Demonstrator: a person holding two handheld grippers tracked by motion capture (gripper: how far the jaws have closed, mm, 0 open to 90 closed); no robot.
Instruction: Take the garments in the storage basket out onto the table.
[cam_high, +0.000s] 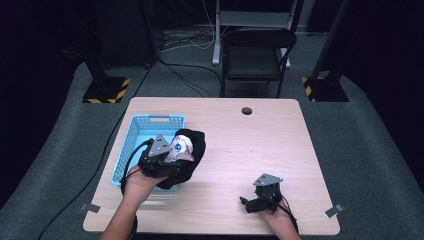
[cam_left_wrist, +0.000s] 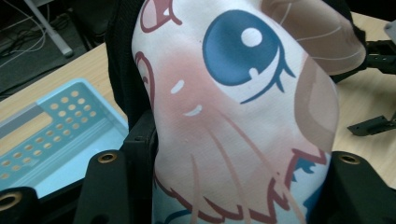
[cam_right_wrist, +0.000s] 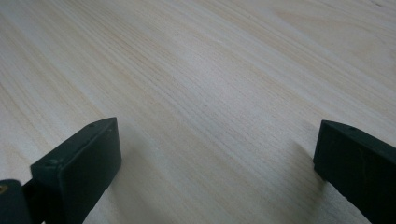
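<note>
Two grippers are mine: my right gripper (cam_high: 257, 199) rests nearest, spread over bare table (cam_high: 250, 145), while my left gripper (cam_high: 167, 155) pinches a black cloth printed with a cartoon face (cam_high: 184, 147) above the blue basket (cam_high: 142, 131)'s right edge. Released here, the cloth could snag that rim and slump onto the table; whatever the basket holds, I can't tell.

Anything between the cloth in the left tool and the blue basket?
Nothing visible. The left tool grips the printed cloth right at the basket's right rim; the part of the basket floor in view is bare. The right tool sits far off, open.
</note>
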